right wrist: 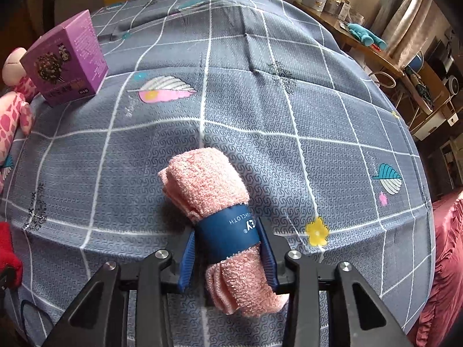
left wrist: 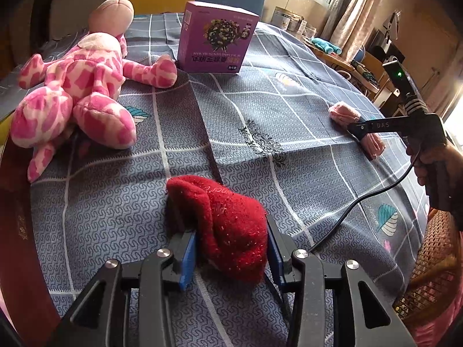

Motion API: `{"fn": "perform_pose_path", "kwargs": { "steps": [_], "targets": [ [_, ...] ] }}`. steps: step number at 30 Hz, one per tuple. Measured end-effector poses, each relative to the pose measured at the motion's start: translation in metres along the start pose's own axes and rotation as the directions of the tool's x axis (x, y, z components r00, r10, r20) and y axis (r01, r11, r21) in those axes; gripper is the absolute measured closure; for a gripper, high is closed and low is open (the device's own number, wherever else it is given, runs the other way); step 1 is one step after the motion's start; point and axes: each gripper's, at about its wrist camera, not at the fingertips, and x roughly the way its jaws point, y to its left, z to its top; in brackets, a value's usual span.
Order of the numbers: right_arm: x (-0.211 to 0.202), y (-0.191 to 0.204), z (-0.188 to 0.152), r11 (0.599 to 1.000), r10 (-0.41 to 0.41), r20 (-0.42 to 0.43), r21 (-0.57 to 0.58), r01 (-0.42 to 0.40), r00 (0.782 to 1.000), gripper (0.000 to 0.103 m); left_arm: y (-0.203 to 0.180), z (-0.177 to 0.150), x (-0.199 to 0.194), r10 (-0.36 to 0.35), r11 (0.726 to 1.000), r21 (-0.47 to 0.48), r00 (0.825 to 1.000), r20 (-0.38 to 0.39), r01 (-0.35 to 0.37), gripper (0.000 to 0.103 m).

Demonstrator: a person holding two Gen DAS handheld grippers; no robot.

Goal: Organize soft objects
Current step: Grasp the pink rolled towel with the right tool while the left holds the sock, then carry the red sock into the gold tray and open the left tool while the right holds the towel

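Observation:
A red fuzzy sock [left wrist: 228,225] lies bunched on the checked blue tablecloth [left wrist: 260,101]. My left gripper [left wrist: 222,219] is shut on it, a blue pad against each side. In the right wrist view a rolled pink washcloth [right wrist: 208,185] with a dark blue paper band rests on the cloth, and my right gripper [right wrist: 225,228] is shut on it at the band. From the left wrist view the right gripper [left wrist: 361,133] shows at the table's right edge, closed over the pink washcloth [left wrist: 343,112] and held by a hand [left wrist: 434,159]. The red sock [right wrist: 7,248] peeks in at the far left.
A pink spotted plush toy [left wrist: 78,86] sprawls at the left, next to an upright purple box [left wrist: 214,40] at the back. A black cable [left wrist: 361,199] trails across the cloth on the right. A wicker chair [left wrist: 434,274] stands beside the table edge.

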Motion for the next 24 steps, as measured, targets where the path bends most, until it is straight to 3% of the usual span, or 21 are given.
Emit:
{"fn": "perform_pose_path", "kwargs": {
  "steps": [3,5,8,10,14,24],
  "targets": [
    [-0.021,0.019,-0.006,0.997,0.082,0.042,0.003,-0.082,0.996,0.064,-0.001,-0.002,-0.001,0.007,1.000,0.003,1.000,0.015,-0.007,0.059],
    [-0.029,0.040,-0.012,0.983,0.183,0.018,-0.003,-0.183,0.983,0.064,-0.002,-0.002,-0.001,0.014,1.000,0.001,1.000,0.015,-0.014,0.059],
    [-0.021,0.082,-0.028,0.969,0.237,-0.046,-0.061,-0.239,0.970,0.063,-0.003,-0.002,-0.001,0.021,1.000,0.004,1.000,0.018,-0.021,0.059],
    [-0.013,0.103,-0.037,0.969,0.211,-0.076,-0.114,-0.219,0.974,0.062,-0.003,-0.003,-0.001,0.024,1.000,0.006,0.999,0.021,-0.024,0.059],
    [-0.009,0.116,-0.043,0.976,0.154,-0.053,-0.149,-0.161,0.987,0.060,-0.003,-0.003,-0.001,0.025,1.000,0.007,0.999,0.027,-0.025,0.059],
    [-0.007,0.107,-0.048,0.973,0.192,-0.033,-0.120,-0.195,0.981,0.058,-0.005,-0.007,-0.002,0.040,0.999,0.006,0.998,0.046,-0.040,0.058]
  ]
}}
